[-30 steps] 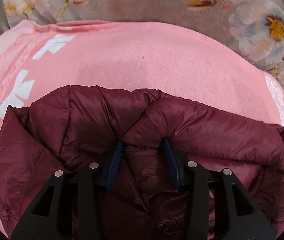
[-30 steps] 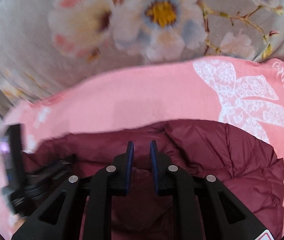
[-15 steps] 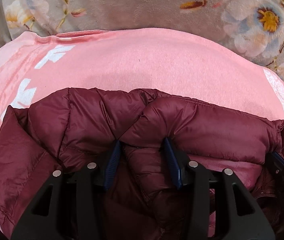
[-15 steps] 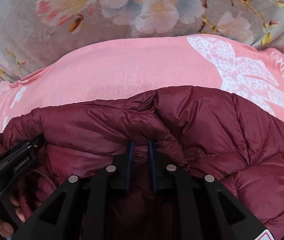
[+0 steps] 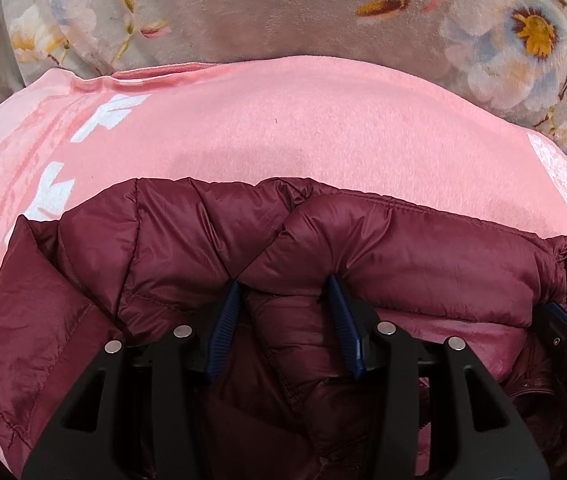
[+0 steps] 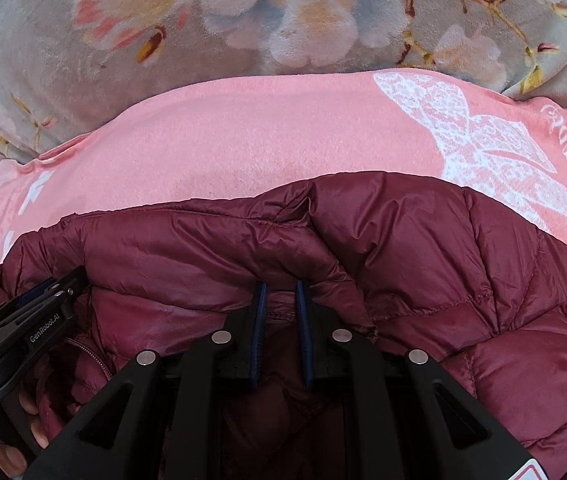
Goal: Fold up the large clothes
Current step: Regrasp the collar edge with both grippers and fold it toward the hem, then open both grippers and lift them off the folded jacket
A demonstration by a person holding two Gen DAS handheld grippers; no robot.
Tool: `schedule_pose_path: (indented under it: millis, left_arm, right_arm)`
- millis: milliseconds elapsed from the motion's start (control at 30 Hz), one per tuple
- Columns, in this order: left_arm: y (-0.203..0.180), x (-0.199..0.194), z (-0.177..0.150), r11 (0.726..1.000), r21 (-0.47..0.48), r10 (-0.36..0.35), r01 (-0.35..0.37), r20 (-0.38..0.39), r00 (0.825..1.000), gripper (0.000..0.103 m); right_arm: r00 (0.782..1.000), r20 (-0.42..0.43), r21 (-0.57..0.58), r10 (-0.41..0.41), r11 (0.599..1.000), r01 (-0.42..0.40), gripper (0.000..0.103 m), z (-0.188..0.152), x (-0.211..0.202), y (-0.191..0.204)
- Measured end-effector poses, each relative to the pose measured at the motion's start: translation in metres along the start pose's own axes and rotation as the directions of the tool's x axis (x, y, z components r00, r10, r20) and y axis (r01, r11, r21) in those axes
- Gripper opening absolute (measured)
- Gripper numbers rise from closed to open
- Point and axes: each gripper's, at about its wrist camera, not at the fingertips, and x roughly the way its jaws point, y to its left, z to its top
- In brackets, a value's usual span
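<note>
Now the maroon puffer jacket (image 5: 423, 252) lies on a pink blanket (image 5: 283, 120), filling the 6 o'clock half of both views. The left gripper (image 5: 283, 292) holds a thick fold of the jacket between its half-spread fingers. At 3 o'clock of it, the right gripper (image 6: 279, 292) pinches the jacket's edge with narrow fingers. A floral cover (image 6: 243, 20) shows at 12 o'clock.

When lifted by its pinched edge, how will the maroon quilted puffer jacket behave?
The maroon quilted puffer jacket probably droops floppily: it bunches in soft folds around the left tool. Its glossy shell looks slippery, so the right tool's narrow pinch may slide. Puffy quilting suggests lightness.
</note>
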Motion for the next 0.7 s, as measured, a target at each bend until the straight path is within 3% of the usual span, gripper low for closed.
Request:
schedule_pose_path:
  millis: [167,233,333,467,533,700]
  left_arm:
    - [-0.001,-0.001,0.001,1.000,0.005,0.028,-0.028,0.005,1.000,0.050]
    - [0.006,-0.009,-0.002,0.999,-0.028,0.036,-0.035,0.019,0.999,0.064]
    - [0.027,-0.043,-0.017,0.995,-0.093,0.052,-0.047,0.058,0.997,0.066]
    - [0.054,-0.107,-0.054,0.998,-0.057,0.022,-0.019,0.060,0.998,0.073]
    - [0.071,-0.136,-0.075,0.999,-0.050,-0.009,0.011,0.051,0.999,0.079]
    - [0.112,-0.202,-0.139,0.998,-0.059,-0.015,0.016,0.020,1.000,0.079]
  right_arm:
    - [1.000,0.006,0.017,0.023,1.000,-0.023,0.012,0.001,-0.001,-0.004]
    - [0.999,0.034,0.025,0.035,0.999,-0.036,0.014,-0.002,-0.011,-0.007]
    - [0.998,0.060,0.027,0.016,0.999,-0.018,0.021,-0.017,-0.041,-0.018]
    - [0.992,0.076,-0.028,0.101,0.995,-0.099,0.026,-0.063,-0.114,-0.005]
    - [0.992,0.081,-0.080,0.094,0.993,-0.088,0.033,-0.096,-0.156,0.002]
    - [0.994,0.078,-0.113,0.079,0.991,-0.070,0.040,-0.160,-0.233,0.011]
